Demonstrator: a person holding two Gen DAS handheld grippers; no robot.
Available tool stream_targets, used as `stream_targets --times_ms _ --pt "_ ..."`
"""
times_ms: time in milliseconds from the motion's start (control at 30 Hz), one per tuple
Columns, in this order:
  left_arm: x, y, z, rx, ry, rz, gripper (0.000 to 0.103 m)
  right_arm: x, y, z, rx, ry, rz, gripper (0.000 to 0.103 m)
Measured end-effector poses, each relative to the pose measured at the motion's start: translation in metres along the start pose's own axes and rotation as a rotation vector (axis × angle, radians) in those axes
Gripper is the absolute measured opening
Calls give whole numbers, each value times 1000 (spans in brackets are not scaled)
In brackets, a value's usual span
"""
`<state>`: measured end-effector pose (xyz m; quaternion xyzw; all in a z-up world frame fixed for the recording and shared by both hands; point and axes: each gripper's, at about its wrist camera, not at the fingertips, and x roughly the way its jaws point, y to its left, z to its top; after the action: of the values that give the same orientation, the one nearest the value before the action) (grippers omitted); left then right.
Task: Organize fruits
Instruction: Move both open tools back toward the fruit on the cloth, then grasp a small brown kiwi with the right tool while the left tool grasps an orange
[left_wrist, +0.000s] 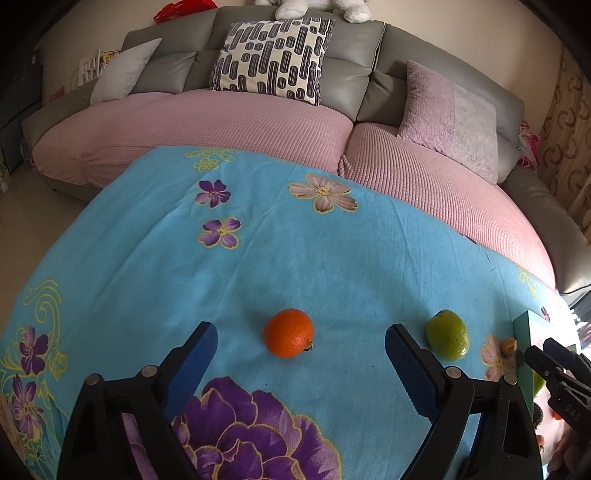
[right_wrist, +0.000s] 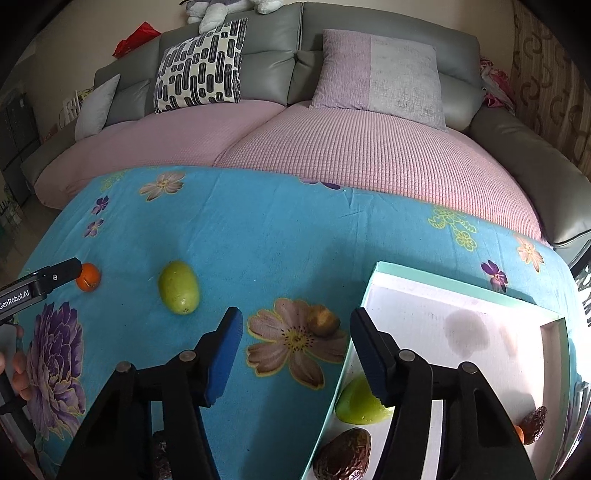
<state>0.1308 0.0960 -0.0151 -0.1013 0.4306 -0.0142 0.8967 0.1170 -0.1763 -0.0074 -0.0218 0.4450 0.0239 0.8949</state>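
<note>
An orange (left_wrist: 289, 333) lies on the blue flowered cloth (left_wrist: 295, 251), just ahead of my open left gripper (left_wrist: 301, 345) and between the lines of its fingers. A green fruit (left_wrist: 447, 334) rests to its right. In the right wrist view the same green fruit (right_wrist: 179, 287) and orange (right_wrist: 88, 277) lie at left, and a small brown fruit (right_wrist: 323, 320) sits just ahead of my open right gripper (right_wrist: 295, 332). A white tray with a teal rim (right_wrist: 461, 284) at right holds a green fruit (right_wrist: 356, 406) and wrinkled dark fruits (right_wrist: 343, 456).
A grey sofa (left_wrist: 351, 74) with pink covers and several cushions lies behind the table. The right gripper's tip (left_wrist: 546, 360) shows at the right edge of the left view; the left gripper's arm (right_wrist: 40, 282) reaches to the orange in the right view. The cloth's middle is bare.
</note>
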Motion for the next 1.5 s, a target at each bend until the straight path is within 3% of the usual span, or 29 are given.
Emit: stream_targets --times_ms 100,367,500,733,900,1133,1500 --pt "5 0 0 -1 10 -11 90 11 -2 0 -8 32 -2 49" --pt "20 -1 -3 6 41 3 84 35 -1 2 -53 89 -14 47" --pt "27 -1 -5 8 62 6 69 41 5 4 -94 97 -55 45" --pt "32 4 -7 -4 80 22 39 48 9 3 -154 99 -124 32" --pt "32 7 -7 -13 77 14 37 49 10 2 -180 96 -161 23" --pt "30 10 -7 -25 75 -1 36 47 10 1 -171 85 -164 22" --pt "11 7 -7 -20 48 -26 36 3 11 -14 -43 -13 -16 22"
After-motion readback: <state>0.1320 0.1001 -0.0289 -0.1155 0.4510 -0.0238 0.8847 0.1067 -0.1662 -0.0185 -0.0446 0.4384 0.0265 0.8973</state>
